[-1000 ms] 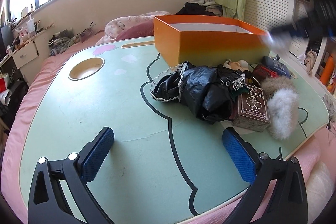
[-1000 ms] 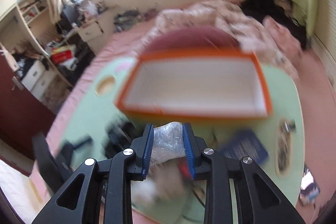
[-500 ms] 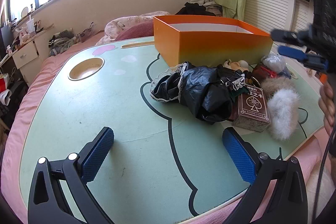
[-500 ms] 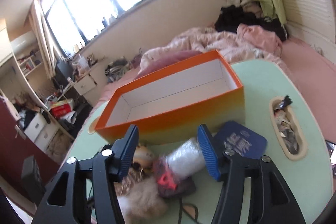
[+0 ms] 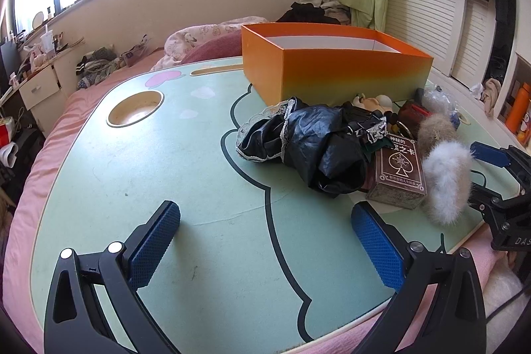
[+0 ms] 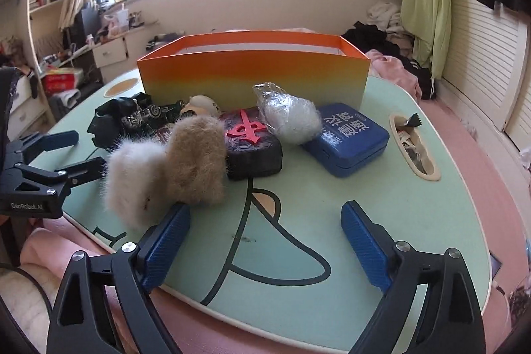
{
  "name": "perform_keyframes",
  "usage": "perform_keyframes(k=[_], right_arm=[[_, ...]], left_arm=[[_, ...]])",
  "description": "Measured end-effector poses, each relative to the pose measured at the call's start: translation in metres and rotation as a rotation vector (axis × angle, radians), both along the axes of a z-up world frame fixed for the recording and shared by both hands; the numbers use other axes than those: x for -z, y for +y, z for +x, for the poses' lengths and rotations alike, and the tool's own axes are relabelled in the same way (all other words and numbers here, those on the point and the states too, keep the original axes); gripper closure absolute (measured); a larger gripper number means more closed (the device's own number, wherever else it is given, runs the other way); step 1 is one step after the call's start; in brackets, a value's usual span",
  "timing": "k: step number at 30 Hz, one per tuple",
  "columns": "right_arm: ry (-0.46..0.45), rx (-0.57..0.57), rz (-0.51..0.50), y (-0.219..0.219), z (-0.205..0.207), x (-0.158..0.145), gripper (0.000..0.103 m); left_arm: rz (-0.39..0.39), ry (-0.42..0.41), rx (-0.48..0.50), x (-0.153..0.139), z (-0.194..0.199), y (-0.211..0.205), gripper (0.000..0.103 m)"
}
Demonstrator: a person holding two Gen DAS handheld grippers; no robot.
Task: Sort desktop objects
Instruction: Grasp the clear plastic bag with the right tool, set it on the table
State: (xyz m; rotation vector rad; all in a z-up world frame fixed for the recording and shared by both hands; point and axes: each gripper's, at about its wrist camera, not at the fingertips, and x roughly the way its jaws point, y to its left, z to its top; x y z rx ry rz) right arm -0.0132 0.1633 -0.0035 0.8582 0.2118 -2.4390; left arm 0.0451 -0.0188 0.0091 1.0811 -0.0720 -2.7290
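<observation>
Jaws of the left gripper [image 5: 265, 241] stand wide apart over bare green worktop [image 5: 132, 175], nothing between them. Left wrist view: orange box [image 5: 335, 68] at 12 o'clock, open-topped, white inside. Just in front of it a heap of crumpled black fabric with lace trim [image 5: 308, 141]. At 3 o'clock of the fabric, a brown card box [image 5: 396, 170] printed with a spade emblem and Chinese characters; not read with confidence. Touching its right side, a white fur puff [image 5: 446, 181] and a tan fur puff [image 5: 434, 130] behind. At the far right edge the right gripper [image 5: 497, 175] shows, body lettered "DAS…", cut off by the frame.

Right wrist view: jaws of the right gripper [image 6: 265, 241] are opening, already wide, with only worktop between them. Tan fur puff [image 6: 195, 158] and white fur puff [image 6: 132, 184] lie at 10 o'clock, just past the left pad. At 12 o'clock, a dark block with a raised red character [image 6: 254, 143], touching a clear-wrapped bundle [image 6: 288, 116] that rests partly on a blue tin [image 6: 346, 138] with white Chinese lettering seen inverted. Orange box [image 6: 254, 73] stands behind all of these. At 9 o'clock the left gripper [image 6: 49, 158], labelled "GenRobot.AI".
</observation>
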Motion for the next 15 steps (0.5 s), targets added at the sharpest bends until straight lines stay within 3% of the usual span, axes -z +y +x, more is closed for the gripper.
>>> perform_keyframes(k=[4, 6, 8, 12, 15], right_arm=[[0.005, -0.007, -0.006, 0.004, 0.001, 0.001, 0.008], [0.006, -0.007, -0.006, 0.003, 0.002, 0.002, 0.008], [0.006, -0.008, -0.005, 0.004, 0.002, 0.002, 0.008], [0.007, -0.008, -0.006, 0.003, 0.003, 0.002, 0.008], [0.009, -0.006, -0.004, 0.003, 0.005, 0.002, 0.008]], left_arm=[[0.053, 0.005, 0.015, -0.019, -0.002, 0.003, 0.001], [0.102, 0.06, 0.036, -0.048, -0.006, 0.008, 0.001], [0.103, 0.104, 0.068, -0.08, -0.016, 0.019, 0.001], [0.121, 0.014, 0.156, -0.122, -0.078, 0.045, 0.005], [0.141, -0.065, 0.092, -0.123, -0.138, 0.054, 0.017]])
